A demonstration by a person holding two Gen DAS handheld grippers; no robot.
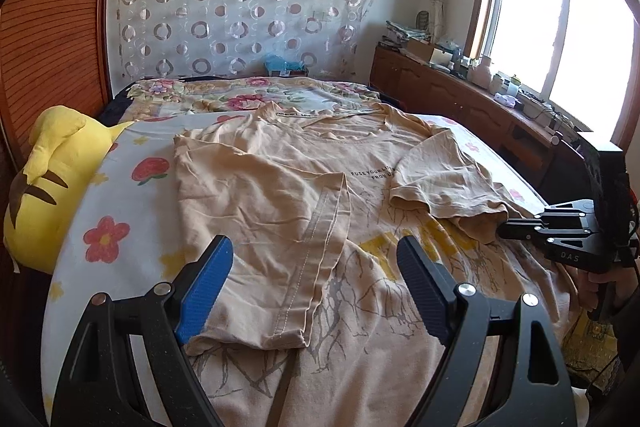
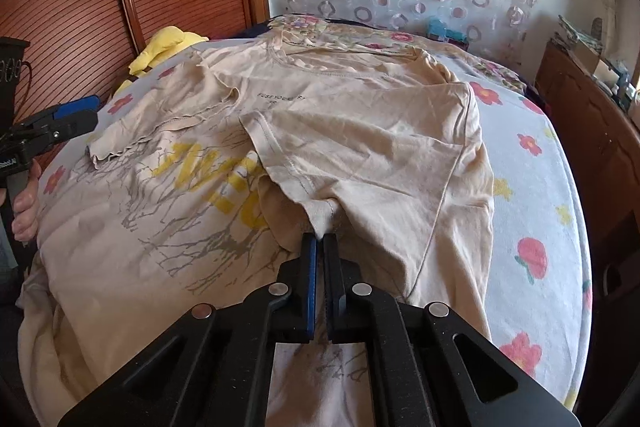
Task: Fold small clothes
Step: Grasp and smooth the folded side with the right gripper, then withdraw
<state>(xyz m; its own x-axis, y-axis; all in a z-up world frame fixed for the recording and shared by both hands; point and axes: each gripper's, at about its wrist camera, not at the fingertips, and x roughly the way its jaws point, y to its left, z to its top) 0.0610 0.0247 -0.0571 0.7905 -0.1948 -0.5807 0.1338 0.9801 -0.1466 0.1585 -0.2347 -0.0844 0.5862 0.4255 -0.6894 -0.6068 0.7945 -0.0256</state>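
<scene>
A beige T-shirt (image 1: 304,163) (image 2: 360,99) with a yellow and grey print lies front up on the bed, both sleeves folded in over the chest. My left gripper (image 1: 314,251) (image 2: 76,115) stands open just above the left sleeve (image 1: 260,211), its fingers on either side of the sleeve's stitched hem, not pinching it. My right gripper (image 2: 320,237) (image 1: 516,227) is shut on the hem corner of the right sleeve (image 2: 380,147) (image 1: 440,179), and the cloth rises slightly at its tips. A hand (image 2: 24,211) holds the left gripper's handle.
The bed has a white sheet with red flowers (image 1: 112,195) (image 2: 532,211) and a floral quilt (image 1: 248,95) at the far end. A yellow plush toy (image 1: 52,179) (image 2: 168,43) lies by the wooden slatted panel (image 1: 52,27). A cluttered wooden sideboard (image 1: 480,95) runs under the window.
</scene>
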